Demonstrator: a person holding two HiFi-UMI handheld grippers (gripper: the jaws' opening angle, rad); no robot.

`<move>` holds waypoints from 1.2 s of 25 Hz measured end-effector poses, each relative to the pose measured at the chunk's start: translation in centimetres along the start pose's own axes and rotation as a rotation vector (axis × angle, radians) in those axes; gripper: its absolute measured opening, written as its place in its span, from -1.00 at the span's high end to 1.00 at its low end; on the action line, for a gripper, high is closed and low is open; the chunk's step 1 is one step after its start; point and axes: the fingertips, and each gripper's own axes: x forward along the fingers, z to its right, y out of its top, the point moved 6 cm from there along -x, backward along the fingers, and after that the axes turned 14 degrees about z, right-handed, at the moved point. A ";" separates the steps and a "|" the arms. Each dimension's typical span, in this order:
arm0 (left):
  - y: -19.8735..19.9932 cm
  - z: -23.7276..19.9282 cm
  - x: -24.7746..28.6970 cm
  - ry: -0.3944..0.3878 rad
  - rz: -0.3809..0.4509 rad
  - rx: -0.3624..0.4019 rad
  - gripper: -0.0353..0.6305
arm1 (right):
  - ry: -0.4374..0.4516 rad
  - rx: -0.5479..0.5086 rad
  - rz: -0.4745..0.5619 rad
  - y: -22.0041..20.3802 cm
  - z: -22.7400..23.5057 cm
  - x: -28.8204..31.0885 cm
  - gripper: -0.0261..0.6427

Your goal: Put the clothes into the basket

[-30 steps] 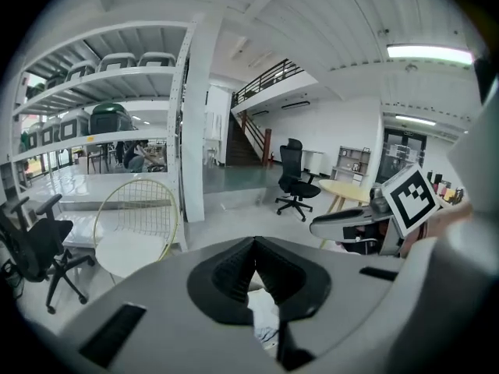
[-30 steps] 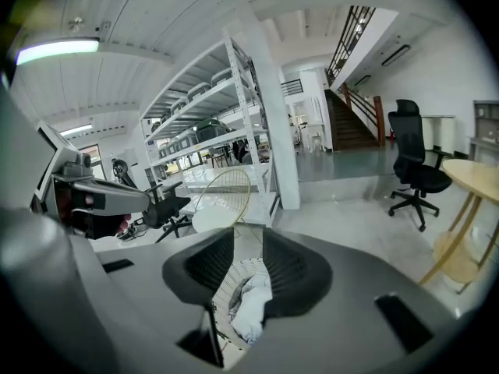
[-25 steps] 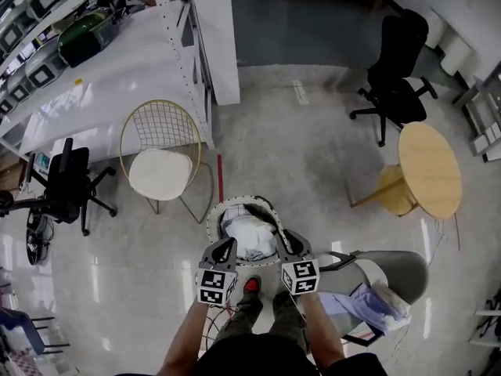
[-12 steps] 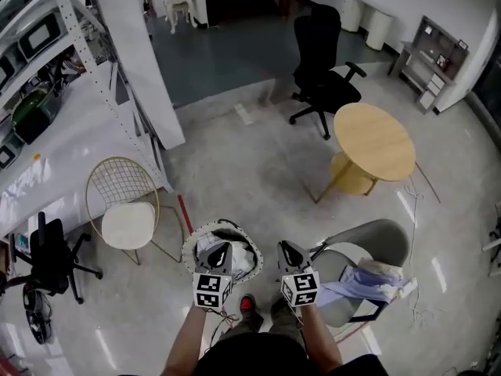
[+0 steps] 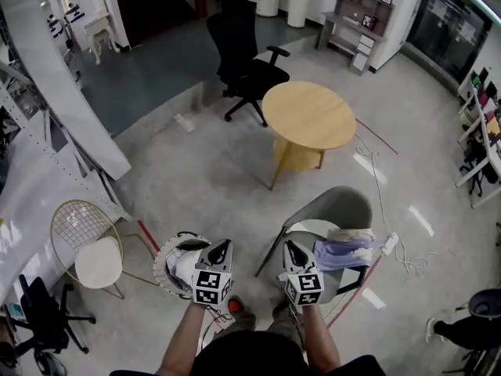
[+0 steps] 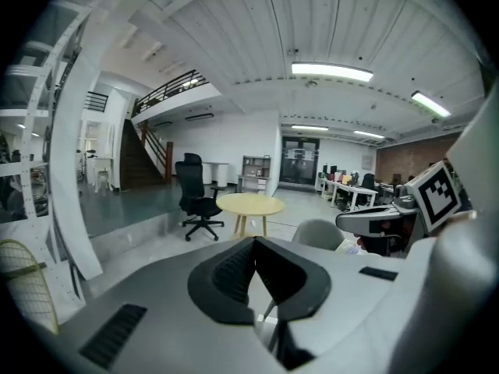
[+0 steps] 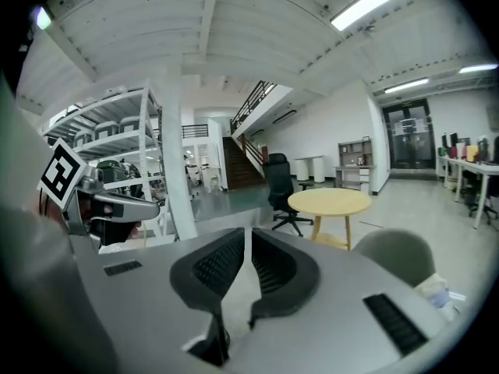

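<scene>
The round white basket (image 5: 162, 251) sits on the floor at lower left with white clothes (image 5: 188, 266) inside. A pale blue garment (image 5: 343, 254) is draped over the seat of a grey chair (image 5: 337, 208); it also shows as the garment (image 7: 435, 291) at the right gripper view's right edge. My left gripper (image 5: 223, 246) hovers by the basket's right rim, shut and empty, jaw tips meeting (image 6: 254, 240). My right gripper (image 5: 290, 246) hangs at the chair's left front edge. Its jaws (image 7: 248, 231) have drawn nearly together within the last second, with nothing between them.
A round wooden table (image 5: 308, 114) and a black office chair (image 5: 244, 52) stand ahead. A gold wire chair (image 5: 84, 241) is left of the basket. White shelving (image 5: 55, 92) runs along the left. Cables (image 5: 391, 249) lie right of the grey chair.
Both grippers rose off the basket and swung right. The view turned the same way, so the basket slid to the left and the grey chair with the blue garment came nearer the centre.
</scene>
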 end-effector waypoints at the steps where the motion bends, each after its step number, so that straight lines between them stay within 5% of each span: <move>1: 0.0 1.1 1.0 -0.029 -0.004 0.003 0.87 | -0.030 0.001 0.000 0.1 1.3 -0.8 0.77; 17: -1.5 20.6 15.3 -0.350 -0.079 0.038 0.87 | -0.380 0.040 -0.020 -0.5 22.3 -11.8 0.77; 30: -5.5 34.7 23.6 -0.489 -0.184 0.043 0.87 | -0.520 0.082 -0.104 -4.1 36.3 -19.5 0.77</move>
